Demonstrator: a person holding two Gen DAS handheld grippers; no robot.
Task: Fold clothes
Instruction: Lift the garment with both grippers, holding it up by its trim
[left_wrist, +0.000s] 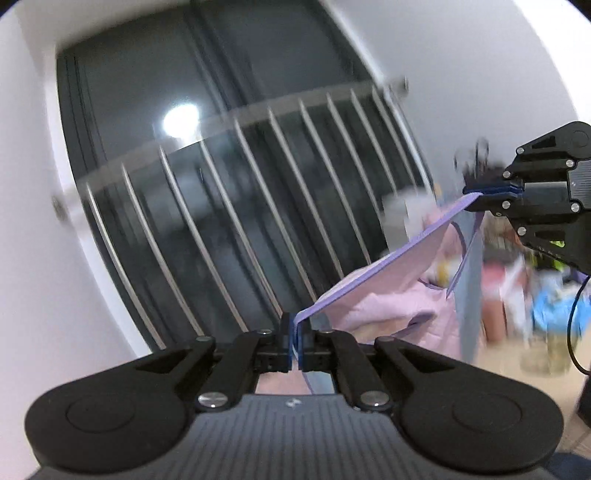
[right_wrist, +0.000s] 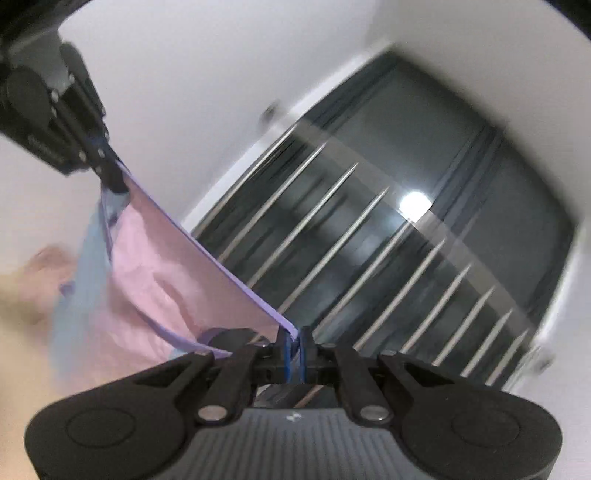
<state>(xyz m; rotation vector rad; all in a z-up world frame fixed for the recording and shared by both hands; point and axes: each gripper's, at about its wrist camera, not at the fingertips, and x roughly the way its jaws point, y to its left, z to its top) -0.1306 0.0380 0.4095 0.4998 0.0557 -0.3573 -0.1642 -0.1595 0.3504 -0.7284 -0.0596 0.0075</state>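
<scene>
We hold the pink garment (left_wrist: 391, 291) up in the air by its purple edge (right_wrist: 207, 251). Our left claw (left_wrist: 295, 339) is pinched tight on one end, our right claw (right_wrist: 294, 345) on the other. The edge runs straight between them, and the rest hangs below.

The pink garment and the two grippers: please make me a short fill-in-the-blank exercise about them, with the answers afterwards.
1. Each gripper is shut on the garment's ______ edge band.
2. Between the left gripper and the right gripper, this band is stretched ______.
3. Behind the garment stands a dark window with metal ______ across it.

Answers: purple; tight; bars
</scene>
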